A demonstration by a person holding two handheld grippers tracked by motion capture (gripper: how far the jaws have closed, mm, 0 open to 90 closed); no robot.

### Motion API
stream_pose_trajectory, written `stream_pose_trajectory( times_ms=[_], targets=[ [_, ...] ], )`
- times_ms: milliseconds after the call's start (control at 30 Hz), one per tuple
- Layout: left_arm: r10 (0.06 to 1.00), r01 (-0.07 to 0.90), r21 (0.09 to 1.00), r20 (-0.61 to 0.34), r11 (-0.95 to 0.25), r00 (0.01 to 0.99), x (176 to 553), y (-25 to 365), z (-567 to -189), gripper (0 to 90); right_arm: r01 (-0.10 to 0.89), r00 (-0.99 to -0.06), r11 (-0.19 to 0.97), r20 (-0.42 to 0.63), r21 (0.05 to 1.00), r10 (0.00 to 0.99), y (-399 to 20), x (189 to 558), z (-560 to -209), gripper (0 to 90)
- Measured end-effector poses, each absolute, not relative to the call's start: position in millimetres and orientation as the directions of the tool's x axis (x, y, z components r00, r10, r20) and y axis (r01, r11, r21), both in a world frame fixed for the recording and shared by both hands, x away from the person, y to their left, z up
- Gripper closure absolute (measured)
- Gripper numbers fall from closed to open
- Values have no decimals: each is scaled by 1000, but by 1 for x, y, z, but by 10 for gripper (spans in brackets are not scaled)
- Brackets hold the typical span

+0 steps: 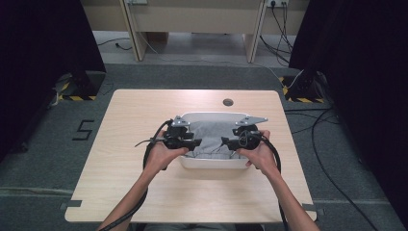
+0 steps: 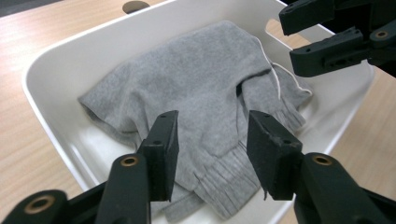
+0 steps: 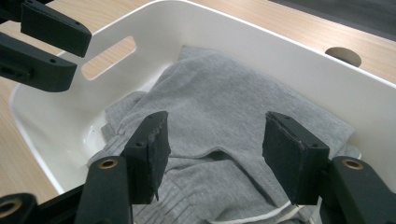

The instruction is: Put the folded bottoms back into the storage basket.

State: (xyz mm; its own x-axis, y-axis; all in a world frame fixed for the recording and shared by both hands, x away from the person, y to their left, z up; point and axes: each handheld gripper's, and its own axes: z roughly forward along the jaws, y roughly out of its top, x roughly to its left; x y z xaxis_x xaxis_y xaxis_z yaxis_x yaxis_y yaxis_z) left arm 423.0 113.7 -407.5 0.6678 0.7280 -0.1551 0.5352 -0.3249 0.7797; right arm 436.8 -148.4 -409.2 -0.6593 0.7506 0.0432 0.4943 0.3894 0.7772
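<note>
A grey knitted garment (image 2: 196, 84) with a white drawstring lies crumpled inside a white plastic tub (image 1: 214, 163) at the table's middle. Above the tub's left end hovers my left gripper (image 2: 212, 140), open, with nothing pinched between its pads; the garment lies just below. My right gripper (image 3: 215, 144) hangs over the tub's right end, also open and empty, above the same garment (image 3: 224, 107). In the high view the left gripper (image 1: 195, 142) and the right gripper (image 1: 227, 142) face each other across the garment (image 1: 214, 132). Each gripper view shows the other gripper's jaws in an upper corner.
The tub (image 2: 56, 60) has a handle slot (image 3: 108, 57) in its end wall. The wooden table (image 1: 134, 120) has a round cable hole (image 1: 228, 102) behind the tub. Dark curtains and floor cables surround the table.
</note>
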Motion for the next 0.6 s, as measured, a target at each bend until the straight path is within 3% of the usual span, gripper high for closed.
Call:
stream_pose_trajectory(
  times_ms=[167,600],
  targets=[
    [700,560,777,-229,-287,676,414,121,-406,442,487,-666,382,51,785,744,-149,431,-411,415],
    [705,526,798,-191,-294,683,392,132,-400,292,477,-669,348,76,807,739,-154,414,-408,358]
  ],
)
